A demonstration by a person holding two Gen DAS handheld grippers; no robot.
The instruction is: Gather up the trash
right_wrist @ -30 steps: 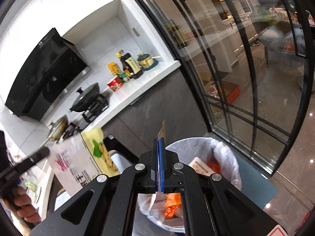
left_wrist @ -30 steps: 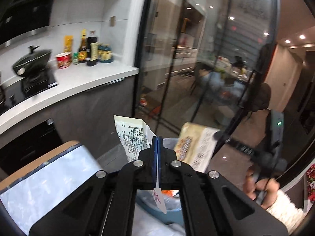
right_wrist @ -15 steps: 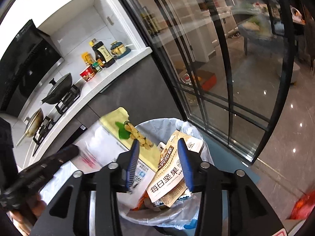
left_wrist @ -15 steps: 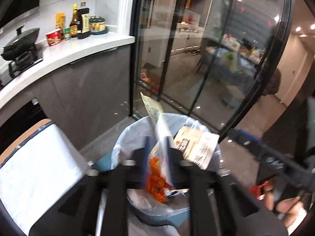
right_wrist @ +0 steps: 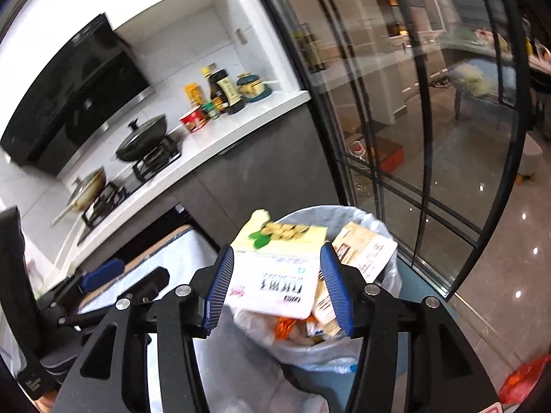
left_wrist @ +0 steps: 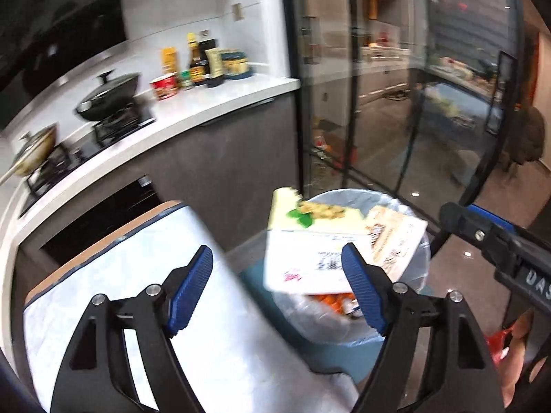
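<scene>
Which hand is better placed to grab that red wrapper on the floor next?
Right, probably. The red wrapper lies on the floor at the right gripper's side, beside the trash bin. Its jaws are open and empty. The left gripper, also open, sits over by the covered table.

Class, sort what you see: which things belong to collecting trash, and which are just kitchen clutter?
Job: trash bin; yellow-and-white snack packet; beige snack packet; left gripper; right gripper.
Lying about: lidded wok; sauce bottles; red cup.

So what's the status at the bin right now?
Both grippers, left and right, just opened, empty. Two wrappers on the full bin. Nothing in the way.
</scene>
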